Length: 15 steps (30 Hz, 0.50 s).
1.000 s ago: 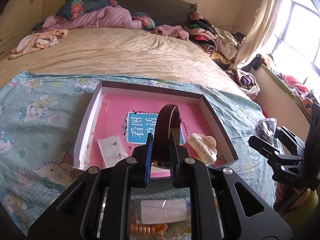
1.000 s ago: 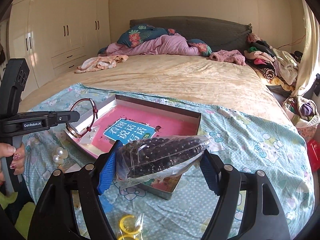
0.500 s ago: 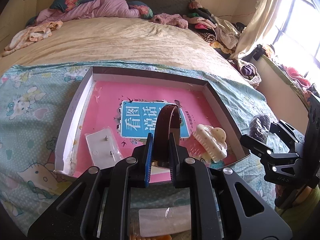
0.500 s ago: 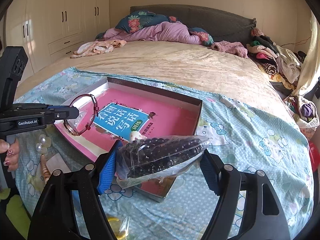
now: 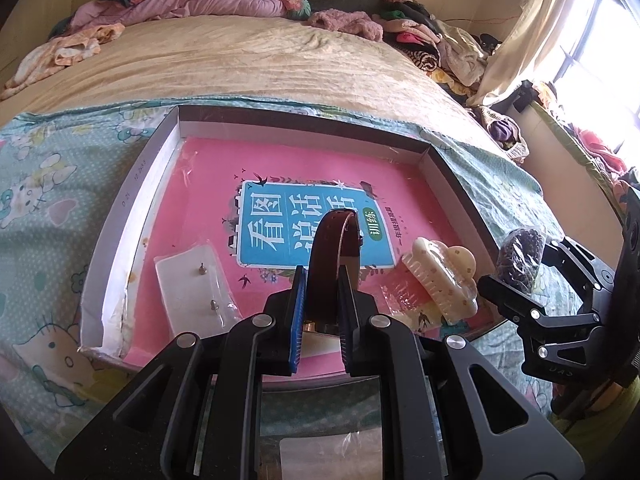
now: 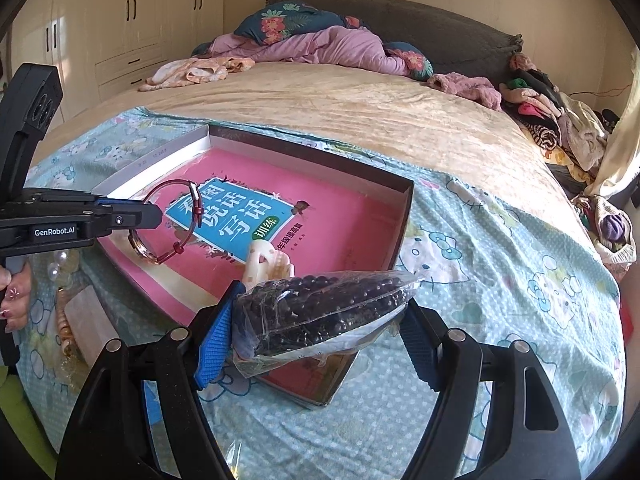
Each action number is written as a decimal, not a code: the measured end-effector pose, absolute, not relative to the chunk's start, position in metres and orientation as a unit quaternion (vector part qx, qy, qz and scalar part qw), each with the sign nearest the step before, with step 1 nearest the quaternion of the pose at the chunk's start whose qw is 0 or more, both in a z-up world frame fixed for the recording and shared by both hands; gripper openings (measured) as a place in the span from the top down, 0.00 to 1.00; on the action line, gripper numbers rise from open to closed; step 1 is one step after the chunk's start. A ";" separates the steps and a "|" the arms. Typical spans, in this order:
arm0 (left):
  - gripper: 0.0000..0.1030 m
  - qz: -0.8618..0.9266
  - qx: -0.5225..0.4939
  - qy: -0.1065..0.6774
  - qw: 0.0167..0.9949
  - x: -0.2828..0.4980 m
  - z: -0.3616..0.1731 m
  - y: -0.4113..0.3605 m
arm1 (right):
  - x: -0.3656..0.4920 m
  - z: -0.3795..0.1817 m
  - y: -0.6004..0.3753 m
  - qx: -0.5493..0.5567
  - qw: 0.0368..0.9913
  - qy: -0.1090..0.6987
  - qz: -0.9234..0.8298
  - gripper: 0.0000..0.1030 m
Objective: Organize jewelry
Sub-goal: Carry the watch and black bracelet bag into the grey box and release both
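Note:
My left gripper (image 5: 320,280) is shut on a dark red bracelet (image 5: 332,240) and holds it over the near part of the shallow box (image 5: 132,184) with a pink book inside. The bracelet also shows as a red ring in the right wrist view (image 6: 168,220). My right gripper (image 6: 316,320) is shut on a clear bag of dark beads (image 6: 320,312), held just outside the box's near right corner; the bag also shows in the left wrist view (image 5: 520,256). A cream hair claw (image 5: 444,276) and a card with earring studs (image 5: 192,284) lie in the box.
The box sits on a Hello Kitty sheet (image 6: 500,280) on a big bed. Loose pearls and small packets (image 6: 64,280) lie on the sheet left of the box. Piled clothes (image 5: 440,48) lie at the bed's far right, by a window.
Both grippers have moved forward toward the box. The bracelet now hangs over the book inside the box, and the bead bag is closer to the box's corner.

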<state>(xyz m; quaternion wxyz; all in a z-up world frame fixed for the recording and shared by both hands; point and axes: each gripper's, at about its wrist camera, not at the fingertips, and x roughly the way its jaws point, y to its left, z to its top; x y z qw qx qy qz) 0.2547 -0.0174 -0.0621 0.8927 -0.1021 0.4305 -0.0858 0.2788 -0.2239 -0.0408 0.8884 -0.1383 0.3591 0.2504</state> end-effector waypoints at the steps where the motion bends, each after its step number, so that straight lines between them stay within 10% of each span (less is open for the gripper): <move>1: 0.92 -0.085 -0.102 0.432 0.892 0.256 -0.064 -0.017 | 0.280 -0.042 -0.222 -0.142 0.887 0.360 0.250 0.29; 15: 0.92 -0.083 -0.105 0.433 0.892 0.256 -0.065 -0.015 | 0.285 -0.052 -0.215 -0.153 0.883 0.368 0.248 0.26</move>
